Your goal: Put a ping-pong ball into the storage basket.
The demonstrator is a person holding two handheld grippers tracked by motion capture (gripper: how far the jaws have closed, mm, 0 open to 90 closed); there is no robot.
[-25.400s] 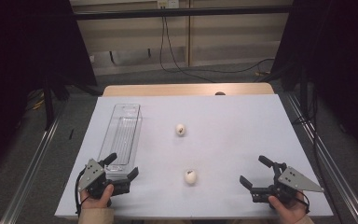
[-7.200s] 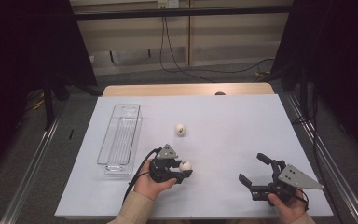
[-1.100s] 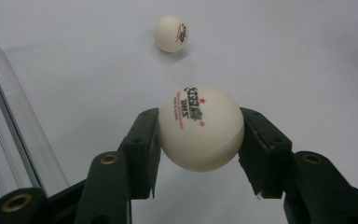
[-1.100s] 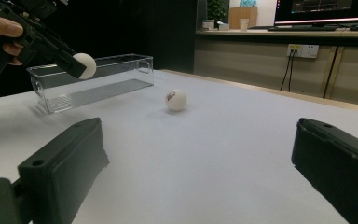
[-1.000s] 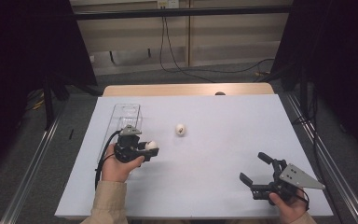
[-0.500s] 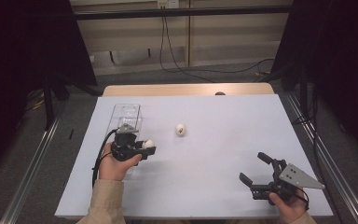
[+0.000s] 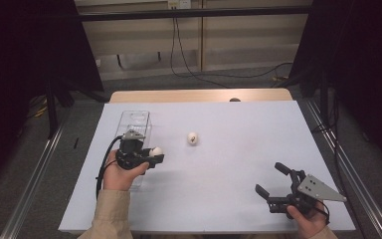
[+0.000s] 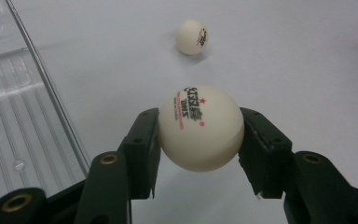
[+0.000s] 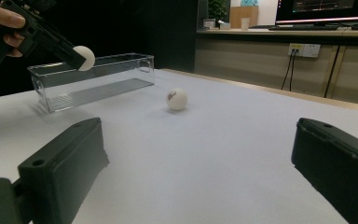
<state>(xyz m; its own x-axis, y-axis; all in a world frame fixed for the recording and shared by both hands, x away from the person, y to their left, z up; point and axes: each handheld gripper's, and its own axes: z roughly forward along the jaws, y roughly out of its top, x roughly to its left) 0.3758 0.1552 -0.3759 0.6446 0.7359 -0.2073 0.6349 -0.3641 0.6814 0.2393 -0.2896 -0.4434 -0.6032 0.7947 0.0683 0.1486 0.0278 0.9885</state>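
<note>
A white ping-pong ball [image 8: 200, 127] with red print sits clamped between the jaws of my left gripper [image 7: 155, 154], held in the air just right of the clear plastic tray [image 7: 134, 123]. From the right gripper view the same held ball [image 9: 85, 57] hangs in front of the tray [image 9: 93, 81]. A second ping-pong ball [image 7: 192, 138] lies on the white table near the middle, also seen as the far ball [image 8: 192, 37] and the resting ball [image 9: 176, 99]. My right gripper [image 7: 274, 185] rests open at the front right, nothing between its jaws.
The white table top [image 7: 238, 164] spreads between both hands. A tan wooden strip [image 7: 199, 95] borders its far edge. Metal rails [image 7: 35, 174] run along the left and right sides. Cables [image 7: 189, 59] lie on the floor behind.
My left gripper took the near ball from the table's front middle and carried it left and away, up beside the tray. In the last second it drifted slightly. The right gripper stayed put.
</note>
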